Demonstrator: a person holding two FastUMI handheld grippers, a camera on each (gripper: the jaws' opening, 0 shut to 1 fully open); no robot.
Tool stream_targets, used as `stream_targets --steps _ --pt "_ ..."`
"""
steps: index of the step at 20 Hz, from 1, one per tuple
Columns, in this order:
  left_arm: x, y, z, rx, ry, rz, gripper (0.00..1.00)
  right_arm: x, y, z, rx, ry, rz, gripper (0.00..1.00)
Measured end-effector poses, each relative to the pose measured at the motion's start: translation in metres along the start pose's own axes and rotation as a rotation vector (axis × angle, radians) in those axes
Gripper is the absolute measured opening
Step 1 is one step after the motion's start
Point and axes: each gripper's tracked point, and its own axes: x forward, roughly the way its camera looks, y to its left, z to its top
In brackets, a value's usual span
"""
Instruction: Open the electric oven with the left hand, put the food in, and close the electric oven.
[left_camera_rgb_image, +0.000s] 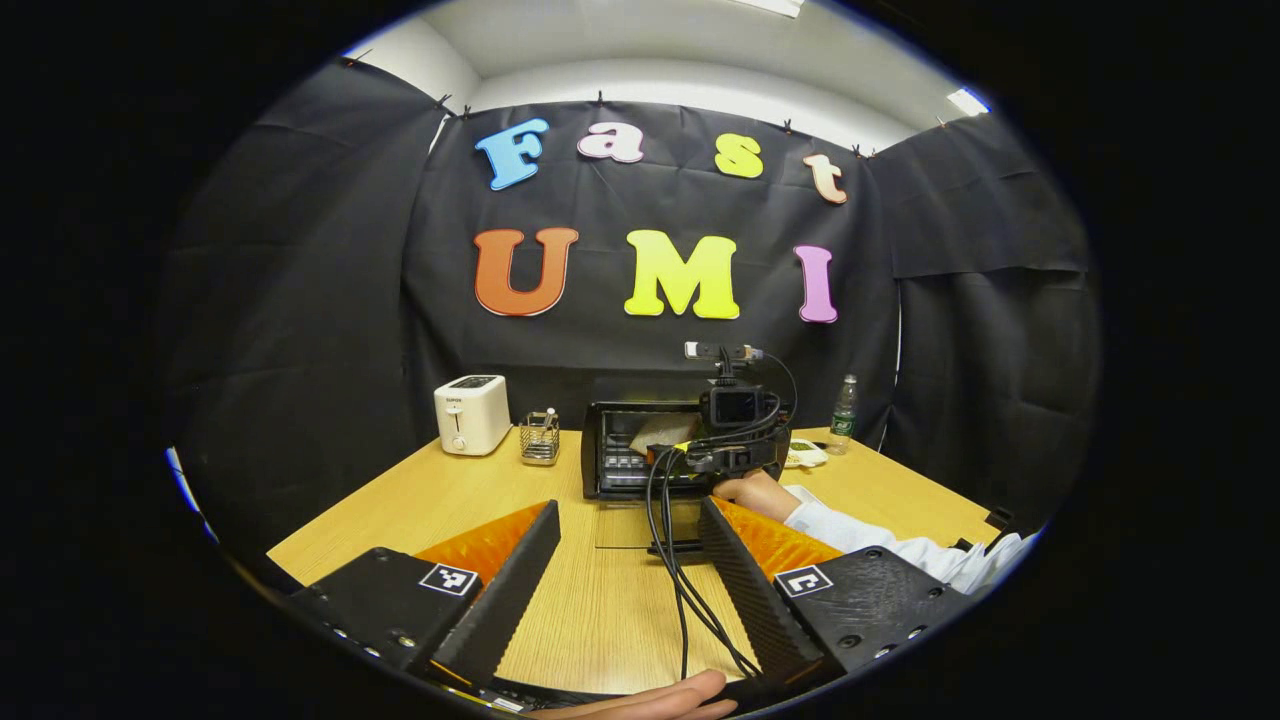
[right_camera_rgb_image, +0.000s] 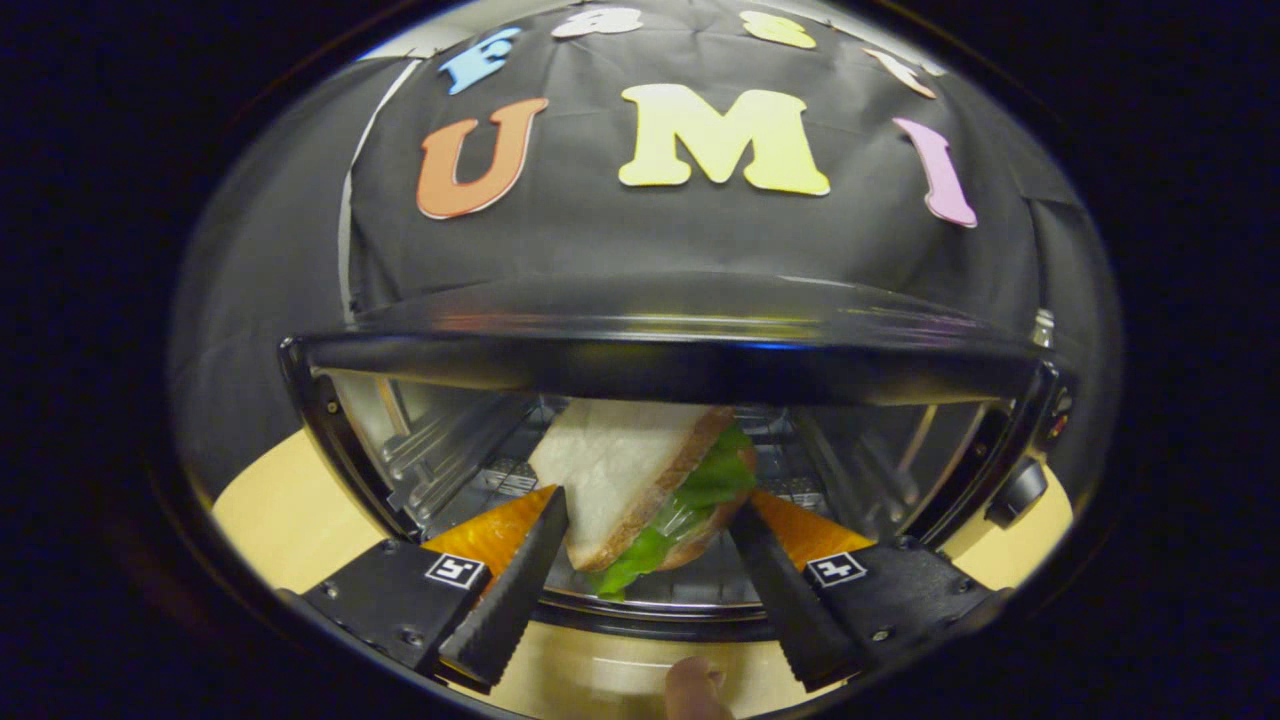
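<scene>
- The electric oven (left_camera_rgb_image: 640, 450) stands at the far middle of the wooden table (left_camera_rgb_image: 400, 500), its glass door (left_camera_rgb_image: 640, 522) dropped flat toward the camera in the left gripper view.
- In the left gripper view, the left gripper (left_camera_rgb_image: 628, 520) hangs back over the near part of the table with its 2 fingers spread wide and nothing between them.
- The right gripper (right_camera_rgb_image: 648, 505) reaches into the oven's mouth; in the left gripper view it appears as a camera rig (left_camera_rgb_image: 735, 430) with trailing cables (left_camera_rgb_image: 675, 560), held by a hand (left_camera_rgb_image: 757, 493) in a white sleeve (left_camera_rgb_image: 900, 548).
- In the right gripper view, the sandwich (right_camera_rgb_image: 645, 480) (white bread, brown crust, green lettuce showing) is inside the oven cavity on the rack (right_camera_rgb_image: 660, 590), tilted, between the right gripper's fingers.
- The left fingertip looks to touch the bread; whether the other finger presses on it cannot be told.
- A white toaster (left_camera_rgb_image: 472, 414) and a small wire holder (left_camera_rgb_image: 540, 437) stand left of the oven; a bottle (left_camera_rgb_image: 844, 413) stands to its right.
</scene>
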Motion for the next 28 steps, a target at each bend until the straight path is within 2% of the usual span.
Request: stream_targets --steps 4,7,11,13,16,22,25,28 --pt "-0.001 0.000 0.001 0.000 0.001 0.002 0.92 -0.006 -0.001 -0.012 -0.044 0.085 0.010 1.00" --pt "0.000 -0.002 -0.003 0.000 0.009 0.004 0.92 -0.012 -0.011 -0.022 -0.066 0.153 -0.024 1.00" --pt "0.002 0.002 -0.004 0.018 0.010 0.022 0.92 -0.026 -0.016 -0.020 -0.020 0.153 -0.024 1.00" --pt "0.005 0.000 -0.007 0.016 0.021 0.023 0.92 -0.041 -0.023 -0.011 -0.016 0.113 -0.030 1.00" --pt "0.011 0.001 -0.011 0.013 0.037 0.030 0.92 -0.074 -0.022 0.005 0.002 0.050 0.006 1.00" --pt "0.027 0.002 -0.018 -0.031 0.080 0.030 0.92 -0.167 -0.032 0.049 0.052 -0.121 0.068 1.00" --pt "0.036 0.003 -0.026 -0.034 0.116 0.041 0.92 -0.220 -0.051 0.073 0.043 -0.219 0.064 1.00" --pt "0.045 -0.004 -0.034 -0.039 0.144 0.044 0.92 -0.268 -0.080 0.095 0.047 -0.303 0.027 1.00"
